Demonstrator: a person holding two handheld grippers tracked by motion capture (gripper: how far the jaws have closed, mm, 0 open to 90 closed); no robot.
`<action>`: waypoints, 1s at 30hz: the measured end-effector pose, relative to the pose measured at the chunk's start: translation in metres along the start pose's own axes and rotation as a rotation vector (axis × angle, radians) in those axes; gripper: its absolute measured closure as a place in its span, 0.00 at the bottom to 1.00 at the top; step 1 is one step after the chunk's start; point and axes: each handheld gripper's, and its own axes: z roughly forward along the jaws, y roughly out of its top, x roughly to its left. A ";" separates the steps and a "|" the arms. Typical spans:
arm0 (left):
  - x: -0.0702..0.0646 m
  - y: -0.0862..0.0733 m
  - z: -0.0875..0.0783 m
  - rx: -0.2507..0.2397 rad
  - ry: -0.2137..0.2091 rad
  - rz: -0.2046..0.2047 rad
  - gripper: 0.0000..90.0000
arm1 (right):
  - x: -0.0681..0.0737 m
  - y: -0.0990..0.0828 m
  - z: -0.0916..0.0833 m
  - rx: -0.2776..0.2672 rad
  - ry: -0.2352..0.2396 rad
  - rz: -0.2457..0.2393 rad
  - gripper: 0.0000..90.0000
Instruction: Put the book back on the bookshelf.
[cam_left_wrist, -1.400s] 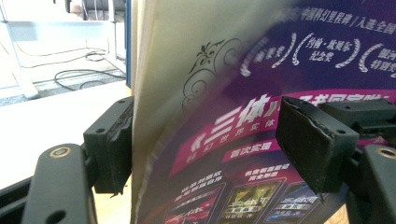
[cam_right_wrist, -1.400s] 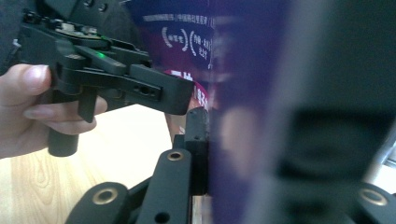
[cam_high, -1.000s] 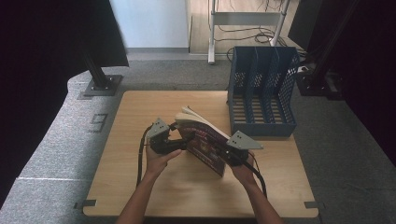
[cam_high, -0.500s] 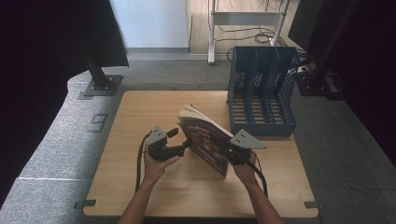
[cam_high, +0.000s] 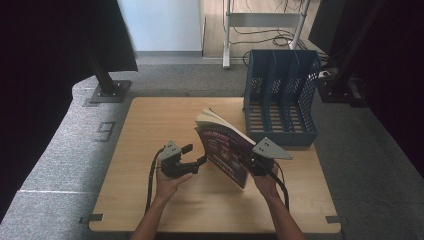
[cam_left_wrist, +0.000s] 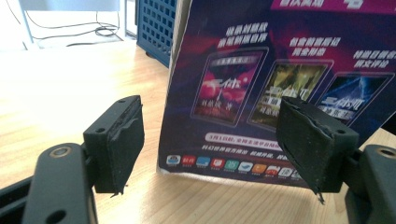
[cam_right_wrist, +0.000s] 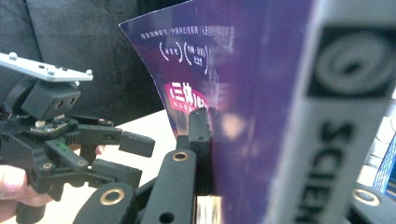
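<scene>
Magazine (cam_high: 225, 152) stands on edge at table (cam_high: 150, 125) centre, clamped in right gripper (cam_high: 256, 162). Left gripper (cam_high: 192, 160) beside cover, jaws wide, empty. Step in hand — steadying magazine upright; next likely lift toward blue file rack (cam_high: 280, 100), upper right.

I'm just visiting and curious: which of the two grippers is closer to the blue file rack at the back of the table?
The right. The right gripper, clamped on the magazine, sits just in front of the blue file rack. The left gripper hangs open farther left, on the magazine's far side.
</scene>
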 end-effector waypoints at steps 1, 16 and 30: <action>0.000 0.000 0.000 0.000 0.000 0.000 0.26 | 0.000 0.000 0.000 0.000 0.000 0.000 0.91; 0.003 -0.011 -0.001 0.032 0.011 -0.018 0.26 | -0.006 0.006 -0.007 -0.024 -0.024 0.017 0.91; 0.008 -0.018 -0.004 0.040 0.029 -0.039 0.26 | -0.012 0.008 -0.007 -0.026 -0.043 0.022 0.91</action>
